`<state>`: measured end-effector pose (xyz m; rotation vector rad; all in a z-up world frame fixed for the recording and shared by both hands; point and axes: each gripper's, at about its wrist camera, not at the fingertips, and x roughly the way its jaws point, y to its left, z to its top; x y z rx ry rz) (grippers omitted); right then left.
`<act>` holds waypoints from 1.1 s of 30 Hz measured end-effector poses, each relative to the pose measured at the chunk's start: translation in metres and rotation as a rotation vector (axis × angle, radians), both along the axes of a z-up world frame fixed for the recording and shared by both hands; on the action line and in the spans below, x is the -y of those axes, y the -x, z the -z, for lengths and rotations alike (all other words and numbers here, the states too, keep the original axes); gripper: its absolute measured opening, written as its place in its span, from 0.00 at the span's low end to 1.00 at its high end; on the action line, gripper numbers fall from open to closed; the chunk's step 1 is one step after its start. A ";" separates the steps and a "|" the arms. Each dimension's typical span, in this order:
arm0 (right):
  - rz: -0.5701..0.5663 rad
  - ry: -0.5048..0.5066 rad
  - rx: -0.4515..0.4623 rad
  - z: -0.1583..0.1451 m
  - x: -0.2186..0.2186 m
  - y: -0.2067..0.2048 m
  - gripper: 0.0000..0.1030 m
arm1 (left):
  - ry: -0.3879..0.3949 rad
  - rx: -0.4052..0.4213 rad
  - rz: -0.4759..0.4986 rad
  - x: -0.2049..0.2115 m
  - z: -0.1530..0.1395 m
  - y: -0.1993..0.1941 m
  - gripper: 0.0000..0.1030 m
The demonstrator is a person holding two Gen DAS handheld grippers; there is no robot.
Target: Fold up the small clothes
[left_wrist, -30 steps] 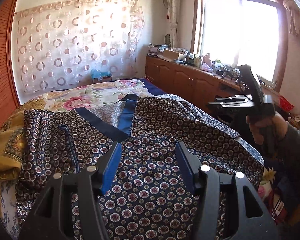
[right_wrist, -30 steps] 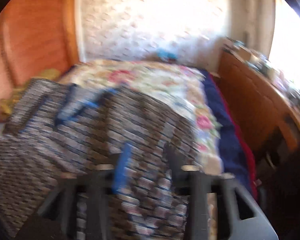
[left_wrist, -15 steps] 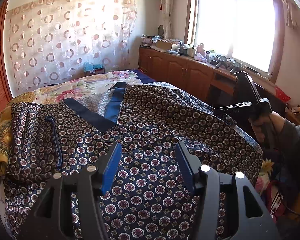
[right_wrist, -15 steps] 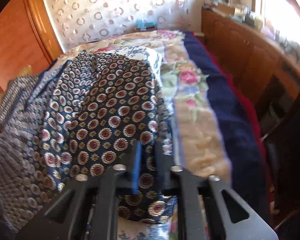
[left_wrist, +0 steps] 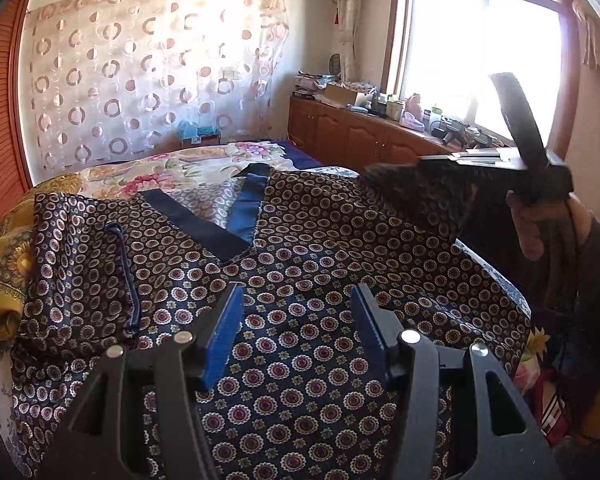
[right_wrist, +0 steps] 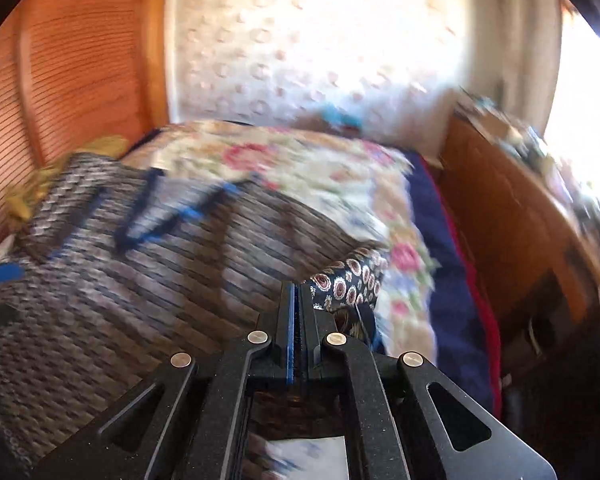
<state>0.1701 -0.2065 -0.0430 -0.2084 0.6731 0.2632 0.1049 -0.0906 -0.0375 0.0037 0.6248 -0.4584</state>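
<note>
While the patterned shirt (left_wrist: 300, 280) lies spread front-up on the bed (left_wrist: 204, 164) | left hand-held gripper (left_wrist: 296, 332) hovers over the shirt's lower front, fingers apart, holding nothing | right hand-held gripper (right_wrist: 298, 304) is clamped together on the shirt's right sleeve (right_wrist: 348, 280), lifted above the bed | right view blurred

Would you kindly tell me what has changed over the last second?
The right gripper closed on the patterned shirt's right sleeve and lifted it off the bed. The left gripper stayed open above the shirt's front, which remains spread flat.
</note>
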 end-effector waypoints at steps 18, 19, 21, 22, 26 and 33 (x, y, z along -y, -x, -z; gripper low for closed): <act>0.059 -0.096 -0.135 0.036 0.011 -0.036 0.37 | 0.014 0.005 -0.068 -0.031 -0.001 -0.005 0.54; 0.059 -0.108 -0.151 0.040 0.011 -0.040 0.37 | 0.011 0.005 -0.071 -0.033 0.000 -0.005 0.54; 0.051 -0.143 -0.179 0.045 0.010 -0.044 0.37 | 0.004 0.005 -0.078 -0.036 0.000 -0.008 0.54; 0.041 -0.167 -0.193 0.047 0.008 -0.047 0.37 | 0.001 0.004 -0.080 -0.038 0.000 -0.009 0.54; -0.006 -0.183 -0.216 0.053 -0.007 -0.058 0.07 | -0.010 -0.004 -0.097 -0.047 0.004 -0.015 0.54; -0.175 -0.198 -0.171 0.035 -0.060 -0.070 0.16 | -0.032 -0.014 -0.172 -0.077 0.009 -0.036 0.54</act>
